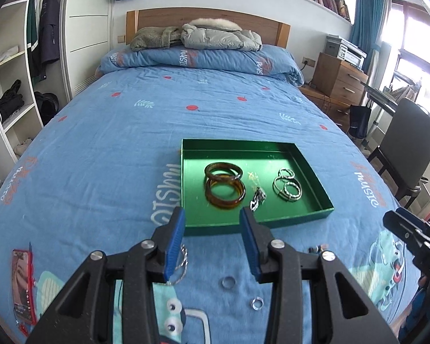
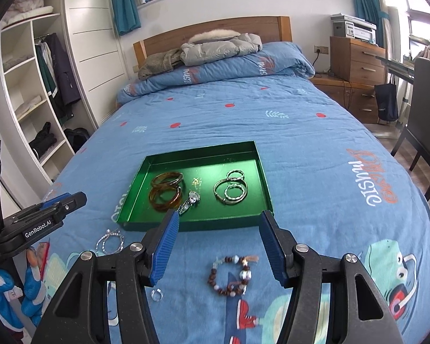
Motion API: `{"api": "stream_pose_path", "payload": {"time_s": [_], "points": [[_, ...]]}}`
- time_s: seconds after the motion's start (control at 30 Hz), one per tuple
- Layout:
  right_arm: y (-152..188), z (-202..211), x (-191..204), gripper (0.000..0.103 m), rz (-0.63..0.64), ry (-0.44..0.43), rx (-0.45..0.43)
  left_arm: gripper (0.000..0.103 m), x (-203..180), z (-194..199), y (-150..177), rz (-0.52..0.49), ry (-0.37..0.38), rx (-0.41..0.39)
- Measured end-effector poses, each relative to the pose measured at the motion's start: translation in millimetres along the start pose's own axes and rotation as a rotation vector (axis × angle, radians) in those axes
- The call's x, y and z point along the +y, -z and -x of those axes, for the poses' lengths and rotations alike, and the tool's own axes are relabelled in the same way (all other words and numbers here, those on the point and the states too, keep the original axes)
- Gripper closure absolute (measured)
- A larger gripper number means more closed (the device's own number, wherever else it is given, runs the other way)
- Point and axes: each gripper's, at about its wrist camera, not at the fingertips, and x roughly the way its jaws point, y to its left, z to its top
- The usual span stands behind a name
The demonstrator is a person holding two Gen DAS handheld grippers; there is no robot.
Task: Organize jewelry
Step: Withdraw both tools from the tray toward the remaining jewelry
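Both claws, the left claw (image 1: pixel 212 240) and right claw (image 2: pixel 219 243), hang parted and empty above a blue bed (image 2: pixel 301 149); a beaded bracelet (image 2: pixel 230 276) and rings lie nearest, then a green tray (image 2: pixel 203 223) holding amber bangles (image 2: pixel 166 193) and silver hoops.

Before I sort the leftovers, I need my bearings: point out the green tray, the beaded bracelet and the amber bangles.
green tray (image 2: pixel 265 172): right wrist view, right wall.
beaded bracelet (image 2: pixel 215 272): right wrist view, left-side beads.
amber bangles (image 1: pixel 212 196): left wrist view, lower bangle's left band.
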Motion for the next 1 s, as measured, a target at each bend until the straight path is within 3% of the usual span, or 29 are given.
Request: {"api": "stream_pose_path", "payload": {"time_s": [0.57, 0.7, 1.0], "points": [[41.6, 66.7, -3.9, 0.046, -0.047, -0.006, -0.037, 0.064, 3.6, 61.1, 48.7, -0.02, -0.002, -0.011], [47.6, 76.7, -6.3, 0.046, -0.053, -0.008, -0.044, 0.06, 11.3, 69.7, 57.0, -0.005, -0.006, -0.01], [67.6, 92.3, -14.1, 0.046, -0.065, -0.012, -0.056, 0.059, 38.9, 88.3, 84.6, 0.021, 0.001, -0.016]]}}
